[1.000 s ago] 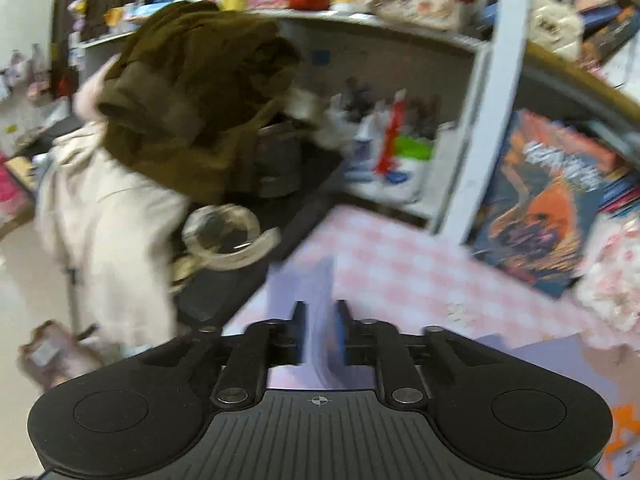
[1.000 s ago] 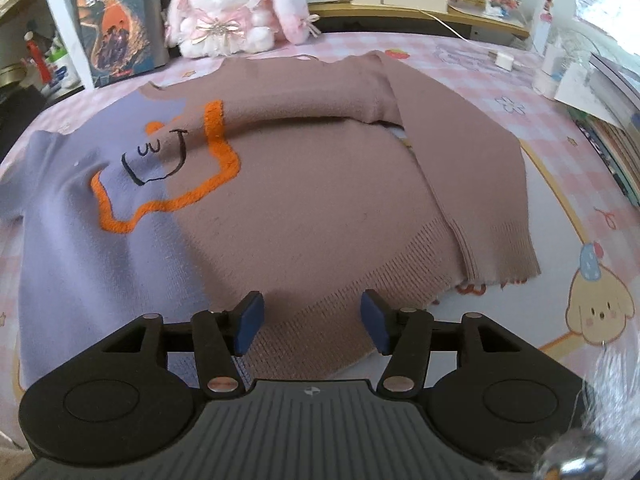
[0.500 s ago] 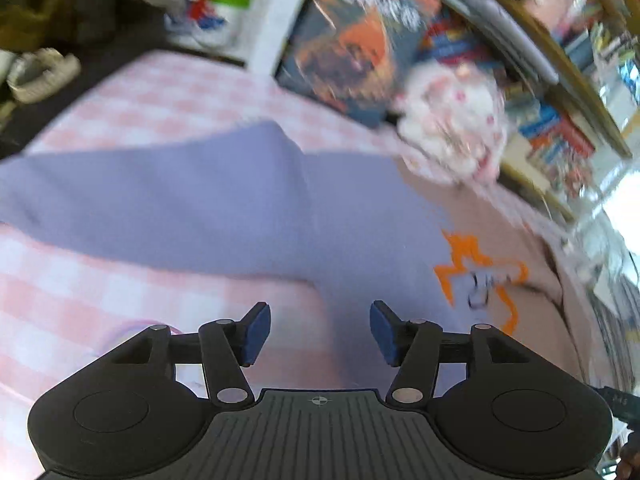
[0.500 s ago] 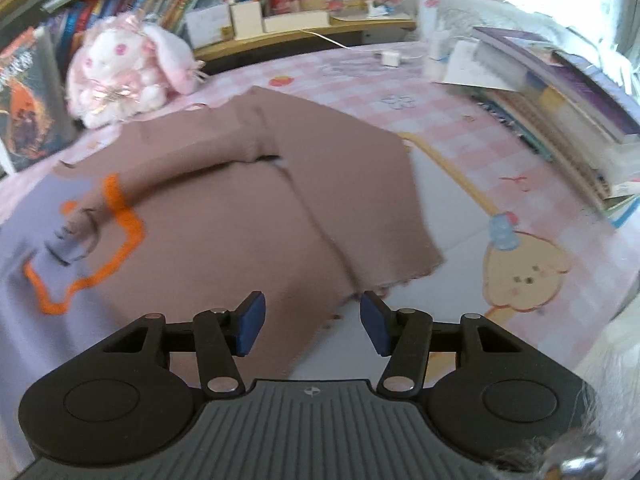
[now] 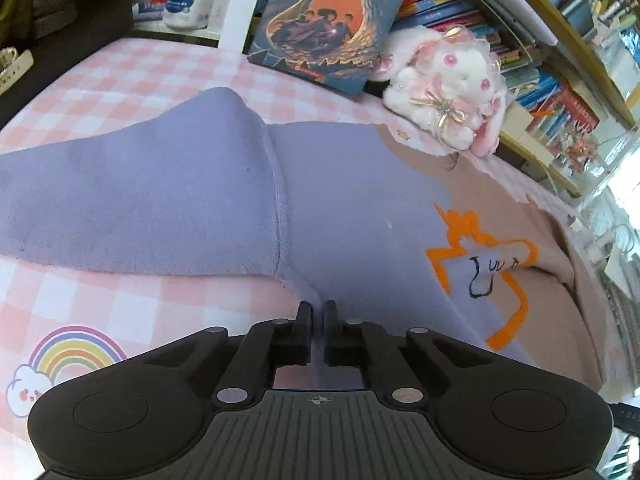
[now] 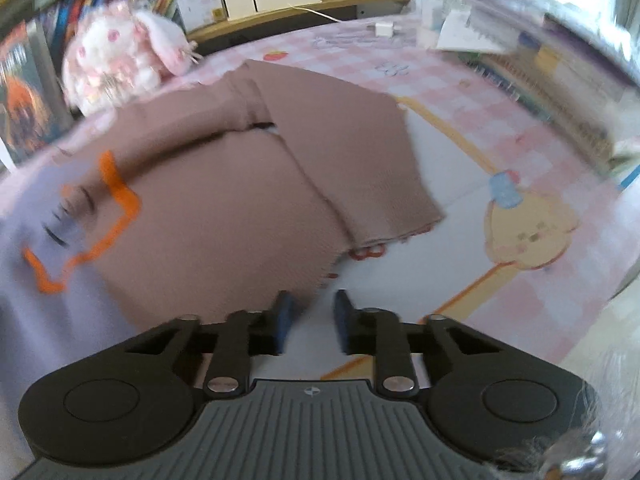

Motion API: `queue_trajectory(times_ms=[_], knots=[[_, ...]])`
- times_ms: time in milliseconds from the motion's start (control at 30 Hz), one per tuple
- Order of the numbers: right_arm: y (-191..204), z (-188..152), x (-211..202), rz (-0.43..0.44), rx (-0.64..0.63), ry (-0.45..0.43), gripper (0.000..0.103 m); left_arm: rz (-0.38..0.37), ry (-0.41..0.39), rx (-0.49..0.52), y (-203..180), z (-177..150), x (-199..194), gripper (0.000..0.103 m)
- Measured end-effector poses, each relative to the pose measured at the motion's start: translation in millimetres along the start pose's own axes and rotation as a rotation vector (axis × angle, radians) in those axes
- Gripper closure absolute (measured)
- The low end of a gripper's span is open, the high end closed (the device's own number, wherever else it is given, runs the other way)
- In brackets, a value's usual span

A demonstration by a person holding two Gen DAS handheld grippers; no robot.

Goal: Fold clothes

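Left wrist view. The left claw (image 5: 316, 314) is pinched tight on a fold of the sweater (image 5: 352, 208) at the near side seam, just under the armpit; lilac fabric shows between the two fingers. The lilac sleeve (image 5: 132, 204) runs out flat to the left over the pink checked cover of the bench (image 5: 120, 76). A rainbow print (image 5: 74, 350) marks the cover at near left. To the right, the sweater body carries an orange outlined motif (image 5: 484, 272) where lilac meets brown. At the far edge a book (image 5: 332, 20) leans upright, and a white and pink plush rabbit (image 5: 448, 88) sits just to its right, touching the sweater's collar end. Shelves of books (image 5: 560, 108) fill the far right.

Right wrist view (blurred). The right claw (image 6: 311, 312) is part open, a narrow gap between its blue pads, with nothing gripped; it hovers at the sweater's near hem corner (image 6: 320, 272). The brown sleeve (image 6: 360, 160) lies folded across the body, its cuff toward the near right. A puppy print (image 6: 528, 232) shows on the cover to the right, well apart from the claw.
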State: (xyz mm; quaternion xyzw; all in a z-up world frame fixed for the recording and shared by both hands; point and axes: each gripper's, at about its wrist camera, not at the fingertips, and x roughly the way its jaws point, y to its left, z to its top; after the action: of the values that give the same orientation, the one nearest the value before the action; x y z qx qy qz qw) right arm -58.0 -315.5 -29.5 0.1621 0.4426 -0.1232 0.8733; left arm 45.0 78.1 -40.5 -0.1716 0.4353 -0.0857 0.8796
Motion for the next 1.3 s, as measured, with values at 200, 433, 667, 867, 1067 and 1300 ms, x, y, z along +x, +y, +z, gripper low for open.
queue_trajectory(times_ms=[200,433,667,867,1067,1300], knots=[[2.2,20.9,10.3,-0.050,0.001,-0.029,0.047,0.018,0.001,0.066,-3.7,-1.1,-3.2,0.100],[2.2,56.3,36.2,0.043,-0.060,0.033,0.094,0.011,0.016,0.060,-9.6,3.2,2.5,0.100],[-4.2,87.1,-47.3,0.084,0.065,-0.221,0.096,-0.060,-0.034,0.113,-27.8,14.2,-3.0,0.100],[23.6,-8.9,-42.3,0.175,-0.101,0.171,0.096,0.021,-0.065,0.109,2.0,28.9,-3.9,0.100],[29.2,-43.1,-43.8,0.131,-0.107,0.177,0.095,0.053,-0.059,0.138,19.1,25.0,-2.8,0.100],[18.9,-40.3,-62.5,0.052,-0.098,0.040,0.071,0.061,-0.046,0.186,18.3,7.1,-9.6,0.100]])
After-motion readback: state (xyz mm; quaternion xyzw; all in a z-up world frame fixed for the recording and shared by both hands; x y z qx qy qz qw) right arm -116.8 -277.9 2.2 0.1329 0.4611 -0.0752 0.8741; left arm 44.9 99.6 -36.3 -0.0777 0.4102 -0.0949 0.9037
